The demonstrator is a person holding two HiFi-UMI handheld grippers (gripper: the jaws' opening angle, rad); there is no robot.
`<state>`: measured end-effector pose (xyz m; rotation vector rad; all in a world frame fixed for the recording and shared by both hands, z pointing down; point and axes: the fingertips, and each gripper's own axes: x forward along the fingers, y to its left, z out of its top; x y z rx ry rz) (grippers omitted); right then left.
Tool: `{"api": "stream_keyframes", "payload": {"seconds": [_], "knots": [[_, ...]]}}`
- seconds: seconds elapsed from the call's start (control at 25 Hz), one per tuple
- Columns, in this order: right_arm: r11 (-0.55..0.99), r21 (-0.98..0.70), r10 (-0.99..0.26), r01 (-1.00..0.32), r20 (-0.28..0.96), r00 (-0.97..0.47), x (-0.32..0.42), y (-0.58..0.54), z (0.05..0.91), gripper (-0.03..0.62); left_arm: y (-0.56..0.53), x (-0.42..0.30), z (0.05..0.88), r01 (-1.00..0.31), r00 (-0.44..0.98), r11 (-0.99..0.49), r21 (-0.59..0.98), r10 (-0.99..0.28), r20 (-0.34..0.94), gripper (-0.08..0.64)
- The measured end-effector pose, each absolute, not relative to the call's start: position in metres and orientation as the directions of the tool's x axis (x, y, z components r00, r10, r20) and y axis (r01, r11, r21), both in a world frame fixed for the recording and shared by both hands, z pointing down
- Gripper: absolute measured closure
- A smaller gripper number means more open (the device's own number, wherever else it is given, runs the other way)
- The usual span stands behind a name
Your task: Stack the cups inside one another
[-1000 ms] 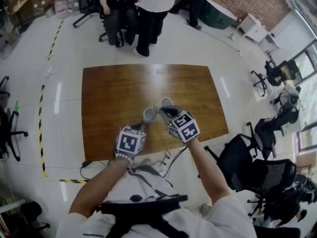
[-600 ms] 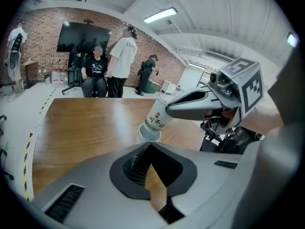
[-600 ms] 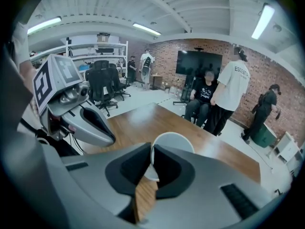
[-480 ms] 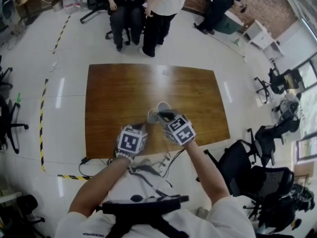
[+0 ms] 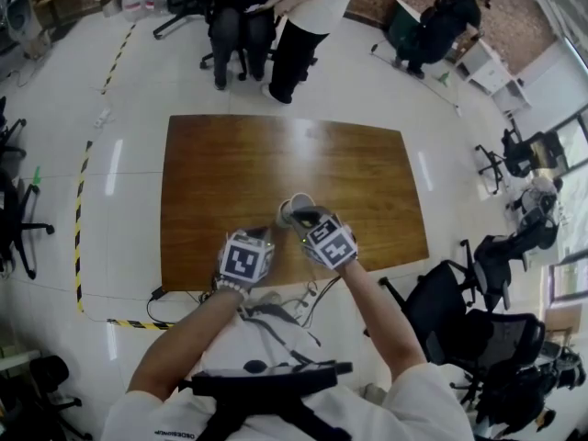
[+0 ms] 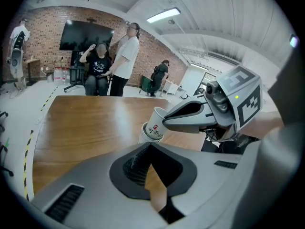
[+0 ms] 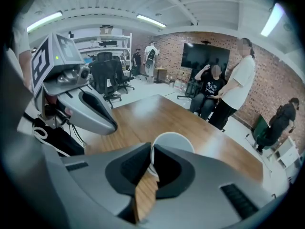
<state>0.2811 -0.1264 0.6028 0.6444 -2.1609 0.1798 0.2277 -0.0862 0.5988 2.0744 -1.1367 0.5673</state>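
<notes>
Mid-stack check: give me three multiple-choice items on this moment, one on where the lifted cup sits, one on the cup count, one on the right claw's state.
1. Where is the tilted cup relative to the lower cup?
A) lying beside it
B) base in its mouth
C) upside down behind it

2. How many cups show at the table?
A) one
B) four
C) two

3. The right claw is:
A) clamped on the tilted cup's rim
B) wide open, empty
C) shut on nothing

Answers:
1 B, the left gripper view shows its base inside the lower rim.
2 C, only those two appear in any view.
3 A, the right gripper view shows the cup wall pinched between its jaws.
</notes>
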Motion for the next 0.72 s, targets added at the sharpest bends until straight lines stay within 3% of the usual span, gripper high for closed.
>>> {"api": "stream_keyframes", "payload": {"seconds": [0.72], "knots": [[0.855,0.132,-0.375,-0.502,0.825,-0.422,0.271,-0.128,0.654,0.535,-0.081,0.204,0.608,-0.855,0.518,-0.344,0.387,-0.546,0.659,0.562]]}}
